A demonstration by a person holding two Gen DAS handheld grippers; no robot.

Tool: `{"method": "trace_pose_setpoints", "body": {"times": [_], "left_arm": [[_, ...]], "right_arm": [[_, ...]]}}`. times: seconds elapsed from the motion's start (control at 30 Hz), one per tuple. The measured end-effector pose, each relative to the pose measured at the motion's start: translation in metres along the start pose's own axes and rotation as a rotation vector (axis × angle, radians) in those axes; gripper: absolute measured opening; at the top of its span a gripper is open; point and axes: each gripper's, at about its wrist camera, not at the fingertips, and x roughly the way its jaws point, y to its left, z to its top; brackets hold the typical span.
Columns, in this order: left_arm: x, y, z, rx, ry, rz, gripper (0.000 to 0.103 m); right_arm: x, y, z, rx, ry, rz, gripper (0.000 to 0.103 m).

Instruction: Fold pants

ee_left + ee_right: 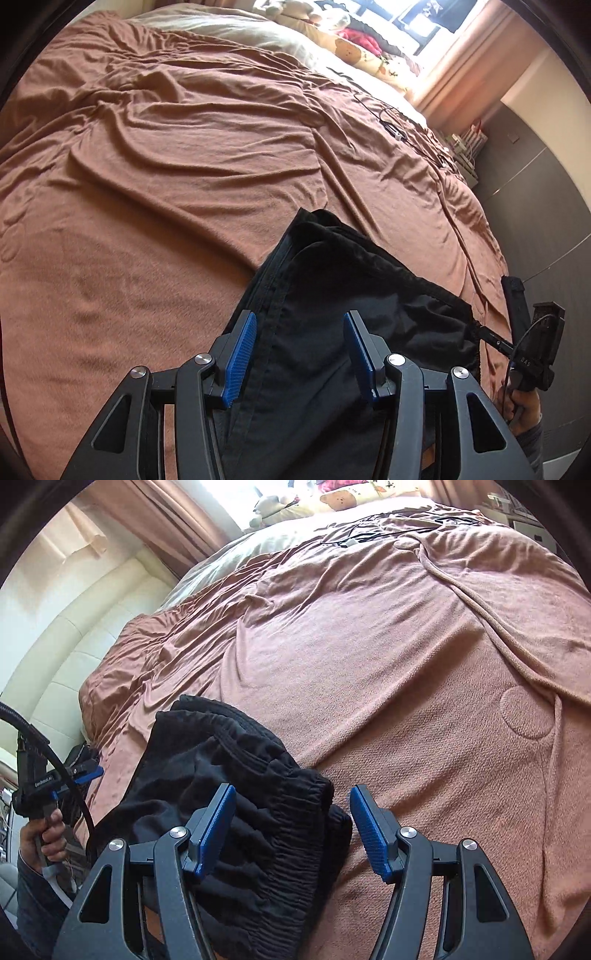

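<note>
The pants [236, 812] lie bunched on the blanket [424, 701] at the bed's near edge, just below and ahead of both tools. We judge the fold barely begun: the fabric is doubled loosely, with the gathered waistband [295, 834] heaped under our right tool [291, 827] and a seamed edge [273, 280] running under our left tool [299, 354]; flattening and the real folds are left. Both tools stand part spread. The cloth passes between the fingers of each, yet we see no pad pressing it, so neither pinches anything. Beyond the left tool we see the other tool's handle in a hand [522, 406].
</note>
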Motion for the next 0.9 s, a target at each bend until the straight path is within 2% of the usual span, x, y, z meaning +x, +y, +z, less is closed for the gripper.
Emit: {"method": "trace_pose_setpoints", "body": {"times": [0.1,0.2,0.3,0.43,0.53,0.73,0.9], "left_arm": [[0.019,-0.010,0.016,0.032,0.023,-0.013,0.052],[0.038,-0.017,0.028,0.060,0.047,-0.017,0.052],[0.054,-0.023,0.035,0.104,0.070,0.003,0.052],[0.069,-0.028,0.044,0.145,0.093,0.019,0.052],[0.079,-0.031,0.049,0.170,0.110,0.019,0.052],[0.100,-0.039,0.052,0.250,0.151,0.052,0.052],[0.118,-0.037,0.050,0.288,0.188,0.101,0.052]], "right_arm": [[0.002,0.002,0.002,-0.038,-0.007,-0.005,0.063],[0.004,0.004,0.003,-0.076,0.000,0.000,0.055],[0.007,0.003,0.004,-0.098,0.006,0.001,0.054],[0.013,-0.003,0.009,-0.097,0.014,0.013,0.046],[0.016,-0.008,0.010,-0.093,0.019,0.026,0.045],[0.021,-0.013,0.009,-0.094,0.033,0.042,0.029],[0.018,-0.014,0.007,-0.094,0.039,0.036,0.023]]}}
